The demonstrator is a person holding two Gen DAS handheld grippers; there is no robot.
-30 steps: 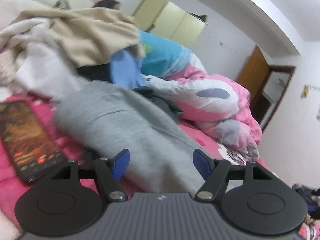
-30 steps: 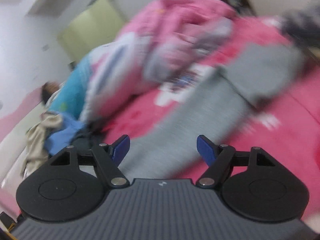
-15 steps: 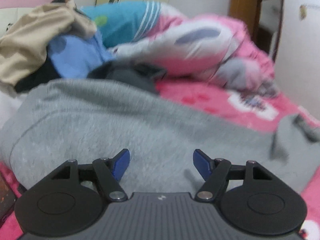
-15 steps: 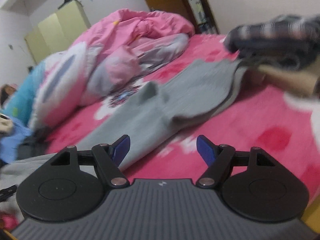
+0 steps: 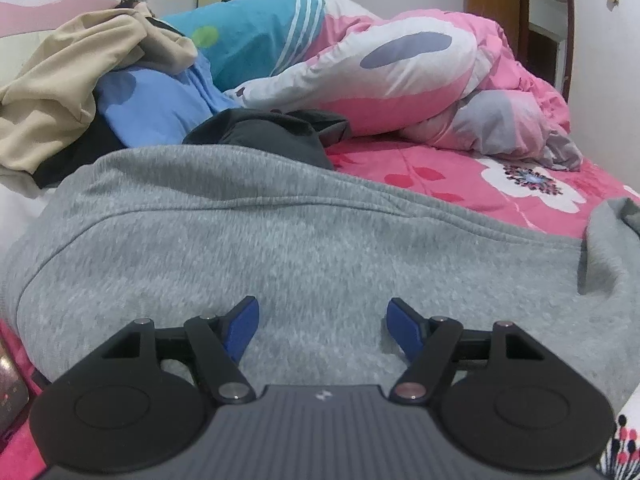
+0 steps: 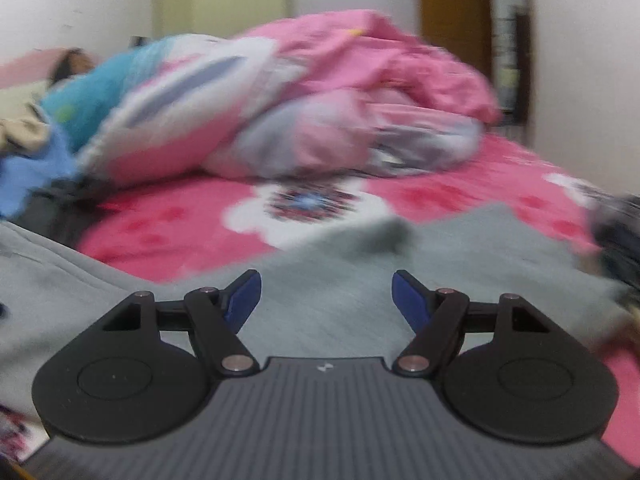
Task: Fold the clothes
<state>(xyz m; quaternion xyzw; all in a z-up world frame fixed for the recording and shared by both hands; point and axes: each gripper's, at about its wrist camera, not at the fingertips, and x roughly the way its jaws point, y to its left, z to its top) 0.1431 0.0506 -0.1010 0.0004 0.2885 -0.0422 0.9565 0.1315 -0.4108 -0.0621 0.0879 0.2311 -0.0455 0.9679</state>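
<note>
Both claws — the left claw point(image 5: 322, 322) and right claw point(image 6: 326, 298), jaws apart and empty — had dropped within a second to hover low over the grey garment point(image 5: 280, 240) spread near the pink quilt point(image 5: 420, 80), likely readying a grasp.

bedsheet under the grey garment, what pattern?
Hot pink bedsheet with white flowers and red petal marks; sharpest in the left wrist view.

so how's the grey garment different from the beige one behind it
The grey garment is spread fairly flat across the pink bedsheet, right under the open left gripper. The beige garment is crumpled in a heap on other clothes, farther off. The grey looks fleecy, the beige smoother. Both are unfolded.
</note>
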